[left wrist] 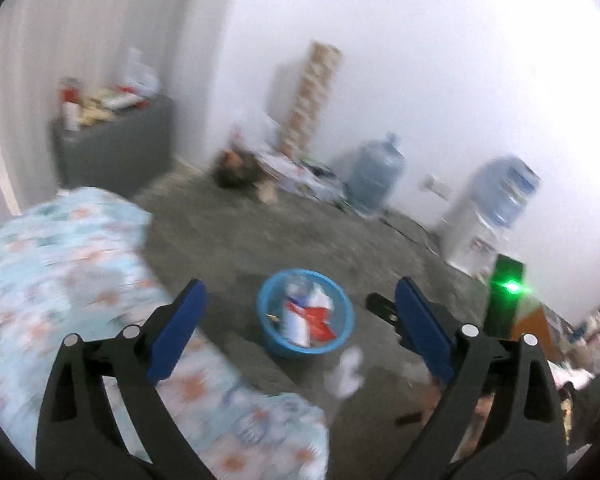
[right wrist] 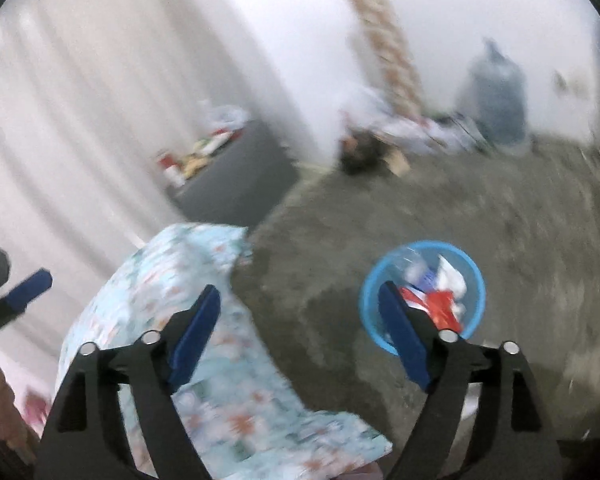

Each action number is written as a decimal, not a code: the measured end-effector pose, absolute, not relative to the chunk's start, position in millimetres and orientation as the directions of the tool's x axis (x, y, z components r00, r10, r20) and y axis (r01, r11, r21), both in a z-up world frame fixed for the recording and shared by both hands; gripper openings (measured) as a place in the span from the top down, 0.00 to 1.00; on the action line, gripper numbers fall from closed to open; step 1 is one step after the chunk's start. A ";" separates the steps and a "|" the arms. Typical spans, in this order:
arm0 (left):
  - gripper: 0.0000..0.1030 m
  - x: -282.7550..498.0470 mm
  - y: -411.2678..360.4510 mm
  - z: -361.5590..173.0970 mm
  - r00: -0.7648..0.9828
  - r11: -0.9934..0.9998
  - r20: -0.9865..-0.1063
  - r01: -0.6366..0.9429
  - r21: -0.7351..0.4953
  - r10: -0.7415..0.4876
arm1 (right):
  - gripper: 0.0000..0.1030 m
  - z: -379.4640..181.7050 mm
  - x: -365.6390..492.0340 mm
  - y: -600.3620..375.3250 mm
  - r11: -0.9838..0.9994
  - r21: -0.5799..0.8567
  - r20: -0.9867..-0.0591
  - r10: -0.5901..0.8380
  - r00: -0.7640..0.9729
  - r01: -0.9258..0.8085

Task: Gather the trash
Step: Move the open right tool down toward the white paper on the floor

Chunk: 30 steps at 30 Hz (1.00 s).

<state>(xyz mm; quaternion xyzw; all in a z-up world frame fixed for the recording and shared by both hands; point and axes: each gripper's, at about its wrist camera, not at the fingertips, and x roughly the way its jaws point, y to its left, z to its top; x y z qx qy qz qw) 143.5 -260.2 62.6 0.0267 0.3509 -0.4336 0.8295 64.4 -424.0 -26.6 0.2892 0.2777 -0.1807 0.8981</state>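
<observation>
While both views blur, these facts read clearly.
Left tool [left wrist: 300, 312]: jaws spread wide, nothing between them.
Right tool [right wrist: 300, 312]: jaws spread wide, nothing between them.
Blue basket [left wrist: 342, 340]: on the grey floor [left wrist: 228, 236], holding red and white trash [left wrist: 306, 314].
Crumpled white paper [left wrist: 346, 374]: on the floor just beside the basket.
Bed [left wrist: 60, 264]: floral cover, left of the basket.
</observation>
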 end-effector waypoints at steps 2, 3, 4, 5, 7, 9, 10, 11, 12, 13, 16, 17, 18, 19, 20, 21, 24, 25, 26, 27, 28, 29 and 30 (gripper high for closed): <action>0.09 126.5 -220.6 74.5 0.469 0.685 -0.580 0.692 -0.228 -0.666 | 0.15 -7.1 65.0 -392.4 0.819 0.380 -0.585 -0.147 0.798 0.429; 0.09 118.2 -202.3 78.5 0.517 0.724 -0.574 0.658 -0.209 -0.635 | 0.13 -1.3 64.5 -381.3 0.834 0.369 -0.578 -0.140 0.804 0.410; 0.09 112.1 -189.9 82.0 0.553 0.754 -0.572 0.627 -0.194 -0.607 | 0.11 4.6 62.7 -367.9 0.848 0.351 -0.574 -0.139 0.807 0.396; 0.09 103.7 -173.7 84.2 0.601 0.796 -0.568 0.580 -0.174 -0.562 | 0.10 9.6 61.5 -354.8 0.861 0.330 -0.574 -0.142 0.807 0.386; 0.09 90.6 -147.6 85.3 0.661 0.849 -0.564 0.507 -0.151 -0.495 | 0.07 19.4 59.3 -326.6 0.890 0.285 -0.576 -0.138 0.806 0.356; 0.09 76.0 -118.4 82.8 0.695 0.883 -0.561 0.441 -0.161 -0.449 | 0.07 25.4 55.2 -304.4 0.913 0.250 -0.581 -0.126 0.804 0.324; 0.09 70.5 -109.0 80.6 0.704 0.893 -0.561 0.419 -0.165 -0.434 | 0.07 27.6 51.9 -293.9 0.922 0.239 -0.585 -0.115 0.803 0.306; 0.09 64.6 -97.9 78.2 0.714 0.905 -0.565 0.391 -0.169 -0.414 | 0.07 29.1 49.7 -287.0 0.926 0.235 -0.587 -0.107 0.802 0.296; 0.09 61.0 -90.6 75.6 0.717 0.911 -0.568 0.374 -0.176 -0.404 | 0.07 30.2 46.6 -278.2 0.931 0.235 -0.591 -0.091 0.801 0.279; 0.09 56.3 -81.2 72.3 0.719 0.919 -0.575 0.349 -0.185 -0.389 | 0.07 30.4 45.5 -272.9 0.934 0.237 -0.594 -0.077 0.801 0.266; 0.09 49.0 -64.8 64.8 0.721 0.935 -0.597 0.299 -0.192 -0.353 | 0.07 28.1 38.6 -263.2 0.937 0.261 -0.584 -0.037 0.811 0.231; 0.09 48.4 -59.5 62.4 0.716 0.936 -0.603 0.289 -0.202 -0.352 | 0.07 27.7 36.6 -263.7 0.932 0.271 -0.579 -0.041 0.815 0.239; 0.09 49.2 -54.8 60.4 0.704 0.931 -0.609 0.289 -0.224 -0.365 | 0.07 25.1 33.8 -274.1 0.917 0.293 -0.577 -0.056 0.815 0.271; 0.09 49.1 -51.5 57.7 0.692 0.923 -0.611 0.296 -0.244 -0.384 | 0.07 20.4 32.4 -287.8 0.896 0.318 -0.585 -0.072 0.808 0.310; 0.09 50.8 -49.8 56.2 0.677 0.914 -0.613 0.308 -0.265 -0.406 | 0.07 16.0 31.4 -303.9 0.870 0.345 -0.596 -0.086 0.798 0.352; 0.09 52.2 -49.6 54.9 0.666 0.905 -0.613 0.320 -0.280 -0.425 | 0.07 7.4 26.7 -326.1 0.828 0.372 -0.612 -0.120 0.782 0.419; 0.09 56.1 -55.6 47.9 0.660 0.893 -0.602 0.340 -0.295 -0.450 | 0.07 -32.3 8.2 -399.1 0.692 0.380 -0.688 -0.232 0.688 0.614; 0.09 58.5 -57.7 46.5 0.656 0.890 -0.601 0.346 -0.297 -0.456 | 0.07 -50.1 1.5 -421.5 0.642 0.385 -0.717 -0.244 0.653 0.663; 0.09 61.7 -61.0 44.3 0.647 0.883 -0.600 0.359 -0.303 -0.470 | 0.07 -67.1 -3.7 -439.9 0.603 0.390 -0.741 -0.243 0.626 0.696; 0.09 64.7 -64.6 41.3 0.634 0.872 -0.599 0.377 -0.313 -0.489 | 0.07 -96.5 -11.8 -465.6 0.542 0.391 -0.788 -0.220 0.575 0.744; 0.09 66.7 -67.8 38.9 0.623 0.863 -0.599 0.390 -0.320 -0.503 | 0.07 -130.2 -20.2 -488.5 0.472 0.383 -0.841 -0.178 0.512 0.794; 0.09 69.2 -71.8 35.2 0.611 0.855 -0.600 0.403 -0.326 -0.517 | 0.07 -165.7 -29.4 -507.1 0.405 0.385 -0.876 -0.121 0.466 0.829; 0.09 73.9 -76.4 29.4 0.596 0.847 -0.604 0.415 -0.332 -0.529 | 0.07 -191.9 -36.3 -517.6 0.355 0.393 -0.892 -0.077 0.446 0.848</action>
